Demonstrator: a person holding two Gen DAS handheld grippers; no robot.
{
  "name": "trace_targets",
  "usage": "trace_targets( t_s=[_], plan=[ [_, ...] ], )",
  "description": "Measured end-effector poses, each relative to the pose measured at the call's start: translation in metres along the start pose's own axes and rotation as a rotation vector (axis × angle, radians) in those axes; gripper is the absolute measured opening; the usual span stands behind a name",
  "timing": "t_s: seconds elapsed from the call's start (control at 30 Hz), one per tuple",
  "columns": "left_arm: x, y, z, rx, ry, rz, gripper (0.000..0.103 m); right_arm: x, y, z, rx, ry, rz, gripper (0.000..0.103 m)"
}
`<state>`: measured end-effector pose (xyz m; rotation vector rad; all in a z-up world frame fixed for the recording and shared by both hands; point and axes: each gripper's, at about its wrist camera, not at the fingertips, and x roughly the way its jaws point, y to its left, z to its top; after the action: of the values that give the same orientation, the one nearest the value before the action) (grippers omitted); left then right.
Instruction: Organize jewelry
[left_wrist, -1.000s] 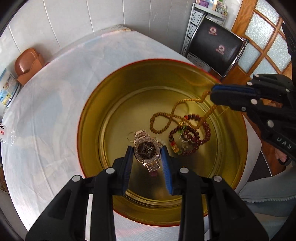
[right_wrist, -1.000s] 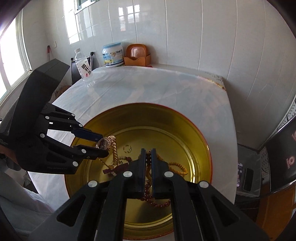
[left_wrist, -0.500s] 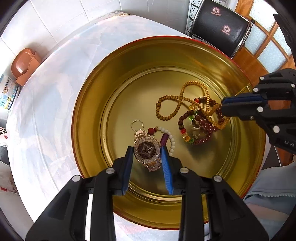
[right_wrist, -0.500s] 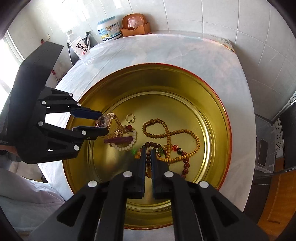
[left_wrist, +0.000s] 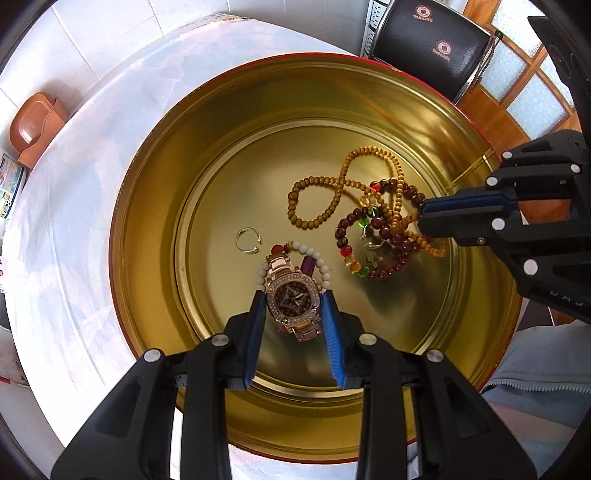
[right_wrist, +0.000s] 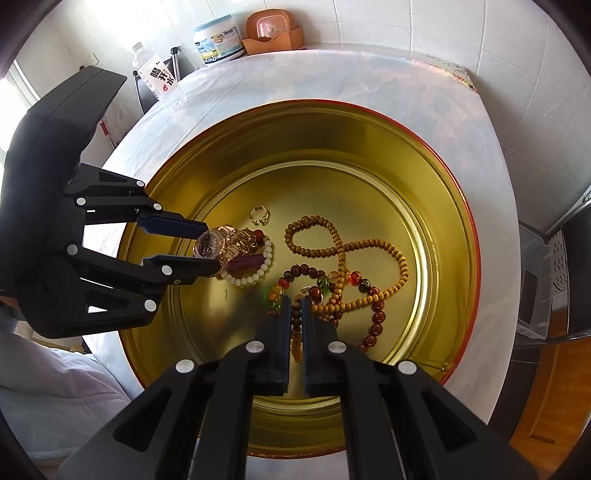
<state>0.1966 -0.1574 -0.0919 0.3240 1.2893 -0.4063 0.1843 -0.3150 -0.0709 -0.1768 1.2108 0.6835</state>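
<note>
**Two grippers worked inside a gold tin of jewelry**

The left gripper (left_wrist: 293, 301) clasped a rose-gold, stone-set wristwatch (left_wrist: 293, 300) by the sides of its case, its blue pads (left_wrist: 330, 319) pressed against the bezel, low over the near side of a wide round gold-coloured metal tin with a red rim (left_wrist: 155, 206). Part of the watch's link band hung below the case toward the tin floor. Directly beneath the watch lay a bracelet of white beads with a purple bar and a red bead (left_wrist: 317, 258), and just to the far left of it a small open silver ring (left_wrist: 248, 240) rested on the tin's floor.

At the right of the tin, the right gripper (right_wrist: 295, 301) was clenched nearly shut on strands from a tangle of beads. In the right wrist view a stretch of dark brown beads ran between its narrow-set fingers. The tangle was made of a long strand of small tan wooden beads (left_wrist: 325, 192), looped into a figure eight on the floor, and a bracelet of larger dark red beads with green, amber and red glass accents (left_wrist: 384, 236).

The tin stood on a table draped in a pale cloth (left_wrist: 74, 177). Against the tiled wall at the far end sat an orange plastic holder (right_wrist: 273, 31), a white tub (right_wrist: 218, 42) and a water bottle (right_wrist: 157, 72).
</note>
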Motion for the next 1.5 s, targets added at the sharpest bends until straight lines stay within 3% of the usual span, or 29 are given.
trace_targets(
  t_s=[0.3, 0.33, 0.37, 0.4, 0.43, 0.5, 0.6, 1.5],
  plan=[
    [-0.004, 0.000, 0.002, -0.002, -0.009, 0.014, 0.032, -0.003, 0.006, -0.001, -0.026, -0.018, 0.001, 0.009],
    [-0.006, 0.001, 0.003, -0.004, -0.011, 0.030, 0.036, -0.004, 0.005, 0.000, -0.021, -0.019, 0.002, 0.029],
    [-0.010, 0.002, 0.004, -0.005, -0.021, 0.050, 0.041, -0.006, 0.003, 0.000, -0.011, -0.021, -0.004, 0.042],
    [-0.016, 0.003, 0.006, -0.005, -0.037, 0.072, 0.058, -0.009, 0.002, 0.000, -0.005, -0.036, -0.018, 0.064],
    [-0.022, 0.005, 0.007, -0.002, -0.059, 0.094, 0.067, -0.013, 0.002, -0.001, -0.008, -0.056, -0.032, 0.072],
    [-0.032, 0.008, 0.009, 0.006, -0.090, 0.126, 0.068, -0.018, 0.004, 0.000, -0.032, -0.074, -0.037, 0.075],
    [-0.037, 0.014, 0.011, -0.004, -0.098, 0.149, 0.071, -0.023, 0.007, 0.000, -0.062, -0.077, -0.063, 0.089],
    [-0.035, 0.009, 0.008, 0.010, -0.084, 0.130, 0.071, -0.027, 0.011, -0.002, -0.062, -0.070, -0.081, 0.092]
  ],
)
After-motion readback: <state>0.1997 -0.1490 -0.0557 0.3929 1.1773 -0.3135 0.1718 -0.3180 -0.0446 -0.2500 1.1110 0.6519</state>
